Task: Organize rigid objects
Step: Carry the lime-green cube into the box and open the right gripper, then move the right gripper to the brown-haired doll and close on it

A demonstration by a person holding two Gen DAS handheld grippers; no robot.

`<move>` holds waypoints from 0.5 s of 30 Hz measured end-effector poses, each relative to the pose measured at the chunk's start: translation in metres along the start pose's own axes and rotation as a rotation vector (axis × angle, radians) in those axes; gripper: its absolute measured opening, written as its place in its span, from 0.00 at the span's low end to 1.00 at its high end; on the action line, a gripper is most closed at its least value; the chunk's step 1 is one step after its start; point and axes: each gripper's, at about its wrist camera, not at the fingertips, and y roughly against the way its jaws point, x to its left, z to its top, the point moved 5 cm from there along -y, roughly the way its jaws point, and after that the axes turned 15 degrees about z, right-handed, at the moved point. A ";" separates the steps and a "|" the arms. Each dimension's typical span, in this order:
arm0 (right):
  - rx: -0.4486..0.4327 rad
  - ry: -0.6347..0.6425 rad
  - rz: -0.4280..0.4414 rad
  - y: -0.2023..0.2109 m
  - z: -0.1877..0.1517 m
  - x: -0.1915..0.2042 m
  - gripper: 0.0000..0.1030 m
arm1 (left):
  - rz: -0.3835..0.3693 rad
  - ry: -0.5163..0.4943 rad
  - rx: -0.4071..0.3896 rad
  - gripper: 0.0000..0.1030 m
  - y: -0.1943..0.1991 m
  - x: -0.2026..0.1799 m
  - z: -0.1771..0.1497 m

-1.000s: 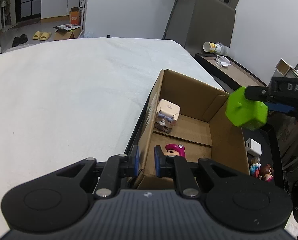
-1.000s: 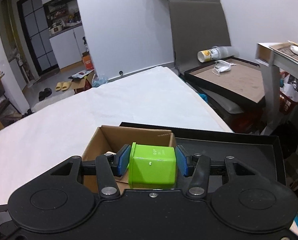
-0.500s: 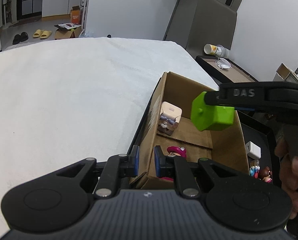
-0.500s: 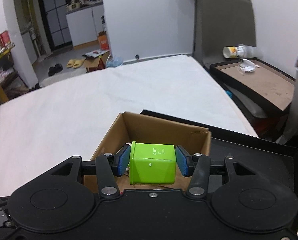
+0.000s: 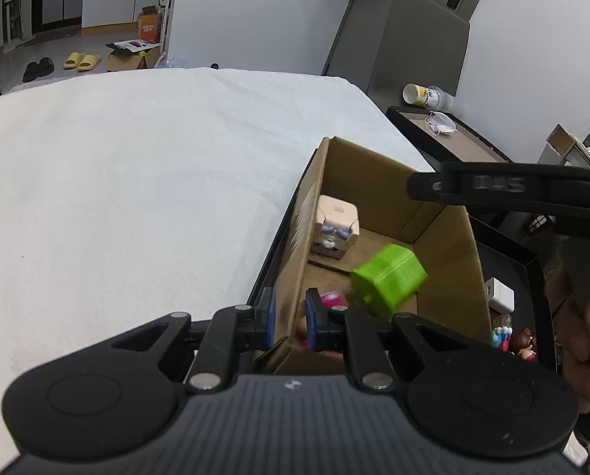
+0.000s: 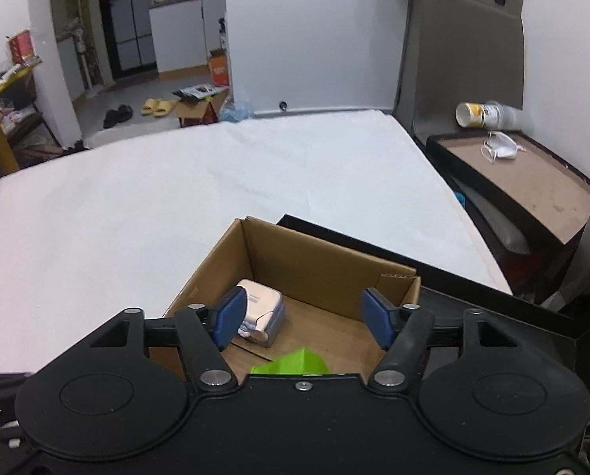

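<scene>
White table (image 5: 136, 182) fills most of my left wrist view, bare cloth surface running to the far edge. On its right side sits a black tray (image 6: 492, 297), and the cardboard box (image 5: 374, 174) stands in it, open at the top.

I have the left gripper (image 5: 289, 318) clamped on the box's near left wall: one blue pad outside, the other inside, cardboard pinched between them, jaws almost together.

The right gripper (image 6: 303, 318) is over the box, pointing down into it. Its jaws have just been opening and now stand wide with nothing between the pads. In the left wrist view I see only one black arm of it crossing above the far right corner of the box, with the person's hand (image 5: 583, 340) at the right edge.

Green block (image 5: 389, 279) is inside the box, tilted and motion-blurred, clear of both pads (I cannot tell if it is resting on the floor yet). From the right wrist view only its top edge shows, just past the gripper body.

Beige boxy toy (image 5: 336, 229) sits at the far left of the box floor. Pink toy (image 5: 330, 301) is near the pinched wall, mostly hidden by my left finger.

Outside the box, on the tray to the right: a white charger (image 5: 498, 295), and small figurines (image 5: 516, 342) nearer to me.
</scene>
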 end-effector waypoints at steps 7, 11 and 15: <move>-0.074 0.033 0.066 0.038 -0.001 -0.004 0.87 | 0.012 -0.015 -0.009 0.14 0.003 -0.005 -0.002; -0.075 0.093 0.043 0.051 -0.005 -0.006 0.88 | 0.022 -0.022 -0.008 0.14 0.003 -0.005 -0.002; -0.086 0.074 0.036 0.065 -0.010 -0.020 0.88 | 0.030 -0.021 -0.011 0.14 0.005 -0.006 -0.003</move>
